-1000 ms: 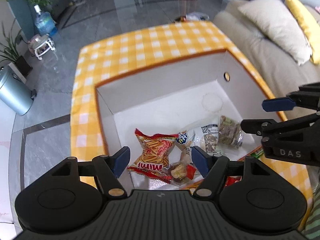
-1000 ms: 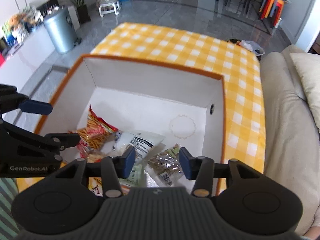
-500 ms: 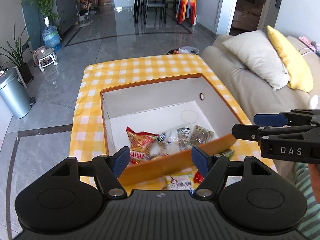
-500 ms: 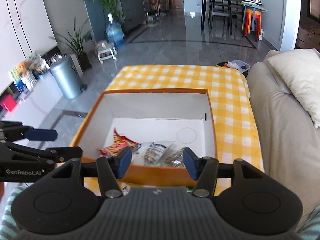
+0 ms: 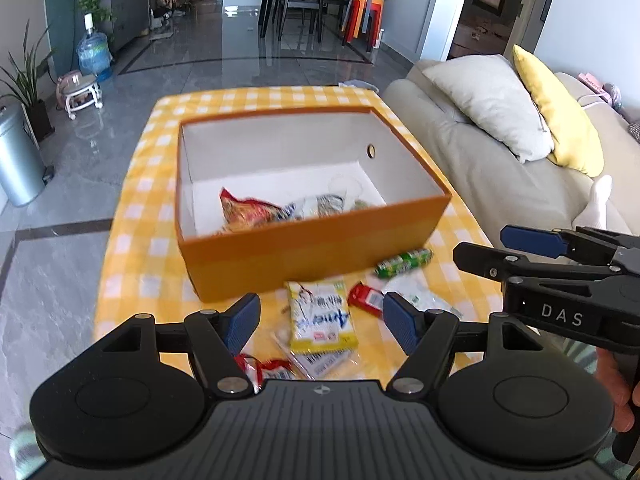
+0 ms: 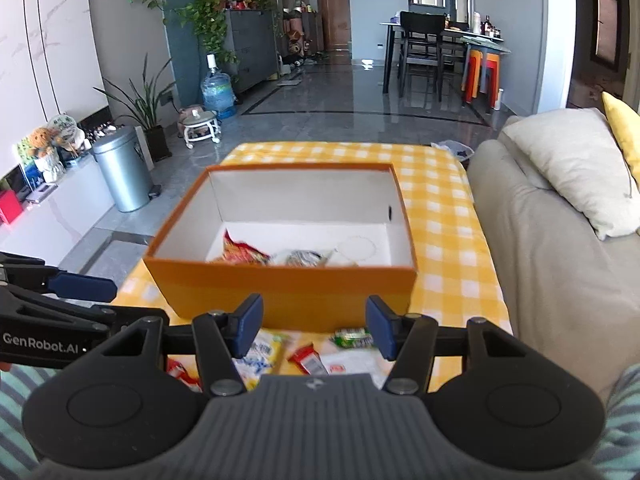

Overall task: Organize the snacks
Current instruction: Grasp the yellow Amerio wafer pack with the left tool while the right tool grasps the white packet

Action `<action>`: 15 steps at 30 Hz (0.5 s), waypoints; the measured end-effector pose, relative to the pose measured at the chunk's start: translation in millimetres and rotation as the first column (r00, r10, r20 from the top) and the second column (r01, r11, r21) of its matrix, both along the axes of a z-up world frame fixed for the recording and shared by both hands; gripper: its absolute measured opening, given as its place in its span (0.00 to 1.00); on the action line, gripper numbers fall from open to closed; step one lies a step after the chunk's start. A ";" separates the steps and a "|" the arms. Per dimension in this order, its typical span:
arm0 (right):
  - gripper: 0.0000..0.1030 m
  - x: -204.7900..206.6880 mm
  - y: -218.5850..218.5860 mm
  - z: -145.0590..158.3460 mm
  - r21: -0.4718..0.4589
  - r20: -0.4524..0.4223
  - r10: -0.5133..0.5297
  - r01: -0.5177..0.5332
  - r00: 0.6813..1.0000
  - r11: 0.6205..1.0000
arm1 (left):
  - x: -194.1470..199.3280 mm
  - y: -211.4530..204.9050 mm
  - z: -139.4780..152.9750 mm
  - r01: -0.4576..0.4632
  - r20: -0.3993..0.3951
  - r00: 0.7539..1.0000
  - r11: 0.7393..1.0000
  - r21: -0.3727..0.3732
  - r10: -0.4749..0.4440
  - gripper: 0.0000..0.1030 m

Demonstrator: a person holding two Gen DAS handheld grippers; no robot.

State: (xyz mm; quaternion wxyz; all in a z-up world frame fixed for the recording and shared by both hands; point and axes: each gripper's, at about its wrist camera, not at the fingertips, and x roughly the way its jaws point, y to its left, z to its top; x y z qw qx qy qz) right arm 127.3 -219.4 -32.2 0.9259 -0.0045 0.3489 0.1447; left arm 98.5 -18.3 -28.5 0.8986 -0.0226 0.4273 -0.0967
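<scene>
An orange box [image 5: 320,252] with a white inside stands on the yellow checked table [image 5: 132,216]; it also shows in the right wrist view [image 6: 288,288]. Inside lie a red snack bag [image 5: 248,210] and clear packets [image 5: 320,206]. In front of it lie a yellow packet [image 5: 320,316], a small red packet [image 5: 366,298], a green candy roll [image 5: 404,262] and a white packet [image 5: 420,298]. My left gripper [image 5: 322,318] is open and empty above the yellow packet. My right gripper [image 6: 314,328] is open and empty, near the box's front wall.
A beige sofa [image 5: 500,168] with white and yellow cushions runs along the table's right side. A metal bin [image 5: 18,160], a water bottle [image 5: 94,54] and plants stand on the floor at the left. More red wrappers [image 5: 264,368] lie at the table's near edge.
Both grippers have pulled back and up from over the box toward the near table edge. The loose snacks in front of the box have come into view. Both stay open.
</scene>
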 end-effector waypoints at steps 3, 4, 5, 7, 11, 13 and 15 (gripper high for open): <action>0.53 -4.6 -7.2 -12.4 0.011 -0.020 -0.007 0.007 1.000 1.000 | -4.5 -2.0 -9.8 0.002 -0.001 1.000 1.000 -0.008 -0.002 0.80; 0.53 -6.8 -9.4 -17.5 0.012 -0.024 -0.014 0.014 1.000 1.000 | -5.1 -3.2 -12.4 0.004 0.002 1.000 1.000 0.000 -0.004 0.80; 0.53 -7.5 -11.4 -23.6 0.011 -0.029 -0.020 0.020 0.999 1.000 | -5.2 -4.9 -14.4 0.006 0.005 1.000 1.000 0.012 -0.006 0.80; 0.53 -8.6 -15.2 -33.3 -0.001 -0.045 -0.029 0.029 0.999 1.000 | -5.7 -7.7 -18.7 0.009 0.005 1.000 1.000 0.029 -0.009 0.80; 0.53 -4.7 -16.7 -54.3 -0.008 -0.098 -0.035 0.035 0.995 0.999 | 0.4 -7.4 -27.4 -0.002 -0.025 1.000 1.000 0.026 0.003 0.79; 0.53 -2.6 -17.4 -62.1 -0.008 -0.113 -0.032 0.031 0.993 0.999 | 4.9 -7.9 -34.5 -0.003 -0.043 0.999 1.000 0.021 0.004 0.79; 0.53 1.4 -17.1 -70.0 -0.026 -0.125 -0.031 0.028 0.992 0.999 | 12.5 -11.7 -43.3 -0.001 -0.069 0.998 1.000 0.024 0.003 0.79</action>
